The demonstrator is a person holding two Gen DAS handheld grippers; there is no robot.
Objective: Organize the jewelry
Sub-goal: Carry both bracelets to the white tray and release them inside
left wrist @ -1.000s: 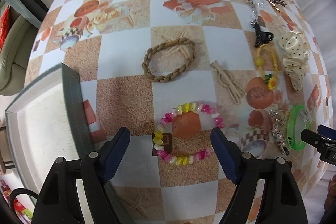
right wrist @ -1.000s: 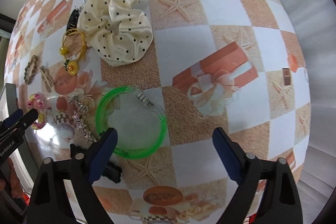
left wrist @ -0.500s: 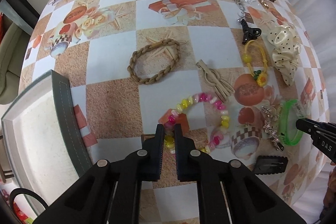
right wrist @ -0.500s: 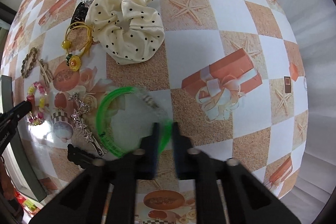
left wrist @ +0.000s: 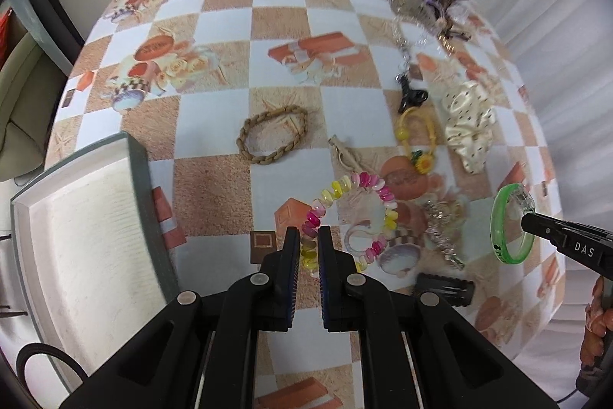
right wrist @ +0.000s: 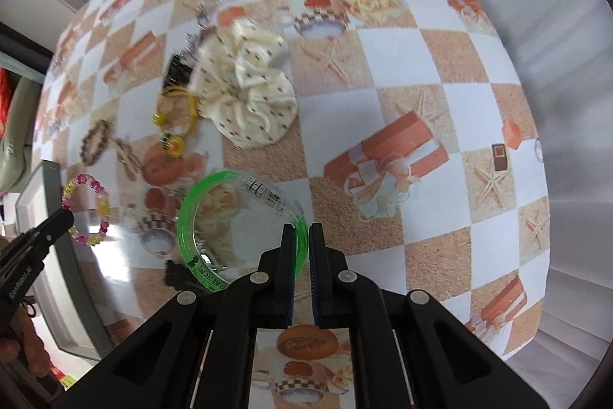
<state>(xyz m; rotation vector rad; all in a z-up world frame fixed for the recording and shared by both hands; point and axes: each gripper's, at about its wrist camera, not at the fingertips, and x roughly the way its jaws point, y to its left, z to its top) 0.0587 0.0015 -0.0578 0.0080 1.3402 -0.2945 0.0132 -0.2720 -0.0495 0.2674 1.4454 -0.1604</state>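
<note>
The left gripper [left wrist: 309, 248] is clamped on the near arc of the pink-and-yellow bead bracelet [left wrist: 350, 217], whose loop appears lifted off the cloth, though the view leaves that uncertain. The right gripper [right wrist: 302, 244] is pinched on the rim of the green bangle [right wrist: 191, 217], which stands tilted with its clear clasp section uppermost.

Around them, a patterned tablecloth [left wrist: 214, 179] of orange, sand and white squares covers a round table. On the left gripper's left sits a grey-rimmed tray [left wrist: 76, 236] with a pale lining. Beyond the beads lie a braided tan bracelet [left wrist: 274, 138], a yellow hair tie with a sunflower [left wrist: 417, 140], a cream dotted scrunchie [right wrist: 245, 94], and a black hair clip [left wrist: 444, 288] near the table's edge. More clips and chains are heaped at the far edge. Pale curtains hang on the right.

Both grippers reach in low over the near edge, angled down toward the cloth, the right one pointing across from the right side in the left wrist view.
</note>
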